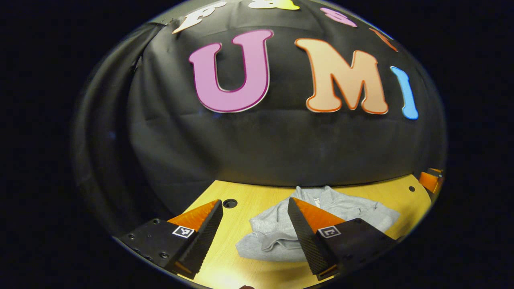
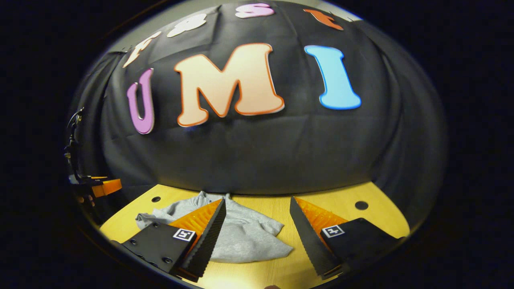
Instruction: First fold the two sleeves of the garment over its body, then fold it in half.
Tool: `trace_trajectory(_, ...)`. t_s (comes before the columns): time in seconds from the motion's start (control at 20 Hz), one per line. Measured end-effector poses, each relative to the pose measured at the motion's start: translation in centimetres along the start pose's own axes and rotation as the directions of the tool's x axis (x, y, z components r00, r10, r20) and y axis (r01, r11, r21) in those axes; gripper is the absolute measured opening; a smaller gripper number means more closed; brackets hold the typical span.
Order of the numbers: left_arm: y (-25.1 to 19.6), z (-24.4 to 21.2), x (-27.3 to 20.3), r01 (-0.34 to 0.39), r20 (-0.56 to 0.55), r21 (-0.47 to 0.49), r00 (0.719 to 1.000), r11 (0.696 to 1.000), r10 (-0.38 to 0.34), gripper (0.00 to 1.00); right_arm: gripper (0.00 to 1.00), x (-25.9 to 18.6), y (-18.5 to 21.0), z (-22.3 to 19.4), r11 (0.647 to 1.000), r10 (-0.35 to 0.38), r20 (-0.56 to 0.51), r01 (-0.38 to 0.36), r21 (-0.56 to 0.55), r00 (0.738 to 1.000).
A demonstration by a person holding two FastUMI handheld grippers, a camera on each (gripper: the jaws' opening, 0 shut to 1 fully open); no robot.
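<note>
Both grippers — left [image 1: 255, 208], right [image 2: 257, 206] — spread wide above grey garment [image 1: 353, 210] on table [image 1: 257, 196].

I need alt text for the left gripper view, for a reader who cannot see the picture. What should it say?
A crumpled light grey fabric garment lies on a yellow wooden table, in front of a black cloth wall. The left claw hangs open above the table, its fingers apart and holding nothing, with one finger overlapping the garment in the view. The right claw peeks in at the right edge.
</note>
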State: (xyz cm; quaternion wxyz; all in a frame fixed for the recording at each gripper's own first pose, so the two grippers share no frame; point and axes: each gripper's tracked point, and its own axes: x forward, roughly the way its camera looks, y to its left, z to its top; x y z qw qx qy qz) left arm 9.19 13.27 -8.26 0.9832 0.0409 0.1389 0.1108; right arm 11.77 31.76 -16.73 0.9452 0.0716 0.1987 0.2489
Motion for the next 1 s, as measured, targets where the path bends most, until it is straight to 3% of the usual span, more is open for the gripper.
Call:
trace_trajectory(0.2, -1.0, 1.1, -7.2, 0.065, 0.081, 0.007, 0.995, 0.998, -0.065, 0.94, 0.98, -5.5, 2.2, 2.5, 0.999, 0.005, 0.105, -0.002, -0.032, 0.994)
trace_trajectory(0.3, -1.9, 1.3, -8.6, 0.100, 0.114, 0.038, 0.988, 0.994, -0.103, 0.94, 0.98, -9.1, 3.1, 4.2, 1.000, -0.015, 0.167, 0.019, -0.021, 0.986)
trace_trajectory(0.5, -1.6, 0.6, -13.7, 0.120, 0.156, 0.089, 0.979, 0.989, -0.133, 0.94, 0.96, -16.7, 5.7, 5.2, 1.000, -0.009, 0.236, 0.016, -0.025, 0.972)
trace_trajectory(1.0, 0.0, -1.6, -20.5, 0.149, 0.175, 0.075, 0.971, 0.986, -0.160, 0.93, 0.96, -23.7, 9.1, 2.3, 0.999, 0.013, 0.229, -0.001, -0.052, 0.973)
